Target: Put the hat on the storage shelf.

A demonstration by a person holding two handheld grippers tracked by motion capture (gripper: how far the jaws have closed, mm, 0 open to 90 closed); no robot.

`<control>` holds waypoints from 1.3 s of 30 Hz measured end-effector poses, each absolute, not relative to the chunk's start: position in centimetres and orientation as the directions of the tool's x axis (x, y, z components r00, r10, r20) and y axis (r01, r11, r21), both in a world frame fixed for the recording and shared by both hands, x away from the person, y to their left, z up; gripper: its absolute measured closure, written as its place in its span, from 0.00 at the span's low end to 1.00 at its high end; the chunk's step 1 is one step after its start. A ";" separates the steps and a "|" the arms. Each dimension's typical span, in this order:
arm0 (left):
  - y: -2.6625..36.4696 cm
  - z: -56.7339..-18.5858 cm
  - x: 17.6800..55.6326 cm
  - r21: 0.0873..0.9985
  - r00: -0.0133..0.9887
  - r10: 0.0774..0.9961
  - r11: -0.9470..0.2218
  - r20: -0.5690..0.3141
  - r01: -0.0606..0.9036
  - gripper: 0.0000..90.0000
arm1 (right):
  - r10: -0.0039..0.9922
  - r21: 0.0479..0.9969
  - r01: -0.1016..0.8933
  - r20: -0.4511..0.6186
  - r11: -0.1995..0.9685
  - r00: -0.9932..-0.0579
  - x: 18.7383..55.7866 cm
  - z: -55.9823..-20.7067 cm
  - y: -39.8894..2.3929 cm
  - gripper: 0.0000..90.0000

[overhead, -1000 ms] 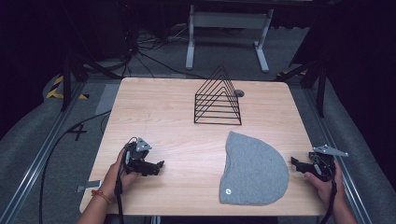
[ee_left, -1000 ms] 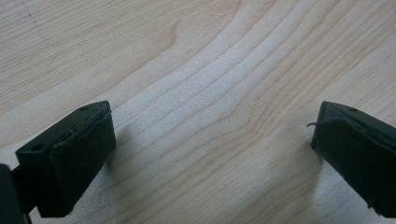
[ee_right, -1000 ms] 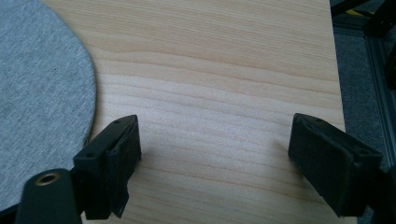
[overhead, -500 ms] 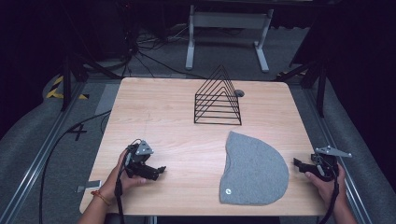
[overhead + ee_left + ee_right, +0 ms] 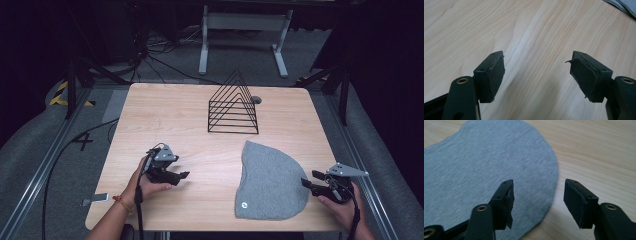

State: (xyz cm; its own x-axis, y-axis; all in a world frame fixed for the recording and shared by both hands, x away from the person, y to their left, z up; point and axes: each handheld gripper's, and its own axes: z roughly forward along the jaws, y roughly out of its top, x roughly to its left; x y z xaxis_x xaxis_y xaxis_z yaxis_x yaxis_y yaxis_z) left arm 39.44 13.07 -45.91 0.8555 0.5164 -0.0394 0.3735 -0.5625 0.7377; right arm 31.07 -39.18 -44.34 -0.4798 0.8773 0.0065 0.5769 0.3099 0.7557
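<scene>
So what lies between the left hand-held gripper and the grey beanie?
Nothing but bare wooden table. In the high view the left hand-held gripper faces the grey beanie across plain tabletop; its jaws, just closing, hold nothing.

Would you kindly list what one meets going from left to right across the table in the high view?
Left gripper → black wire rack → grey beanie → right gripper, all on the wooden table.
</scene>
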 end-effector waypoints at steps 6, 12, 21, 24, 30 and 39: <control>7.9 -45.5 40.8 0.729 0.907 0.420 -0.610 -0.034 0.311 0.33 | 0.846 0.737 0.578 0.016 0.350 -0.532 30.8 -44.9 -37.3 0.50; 3.3 -44.8 41.8 0.746 0.943 0.334 -0.625 -0.012 0.230 0.41 | 0.823 0.729 0.572 0.020 0.376 -0.567 31.3 -45.5 -36.3 0.52; -3.0 -44.4 43.5 0.754 0.957 0.288 -0.635 0.034 0.165 0.46 | 0.795 0.719 0.559 0.017 0.412 -0.606 31.4 -45.9 -35.5 0.51; -5.0 -44.9 44.6 0.756 0.956 0.291 -0.633 0.030 0.169 0.49 | 0.788 0.721 0.554 0.017 0.417 -0.616 31.4 -45.9 -35.5 0.50; -6.6 -45.9 45.6 0.741 0.957 0.288 -0.649 0.029 0.173 0.58 | 0.780 0.719 0.547 0.011 0.429 -0.626 31.3 -46.0 -35.5 0.49; -6.7 -45.9 44.8 0.671 0.960 0.258 -0.732 0.107 0.122 0.65 | 0.788 0.710 0.542 -0.031 0.451 -0.615 31.7 -46.0 -35.3 0.45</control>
State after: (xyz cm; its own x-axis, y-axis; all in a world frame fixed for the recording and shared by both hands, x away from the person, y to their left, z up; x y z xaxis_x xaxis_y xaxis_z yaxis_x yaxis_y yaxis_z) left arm 44.76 -6.67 -45.88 0.9602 0.2578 0.1070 0.1217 -0.7318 0.6706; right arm 31.72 -35.26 -45.98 -0.6150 0.7879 -0.0310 0.5416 0.4506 0.7097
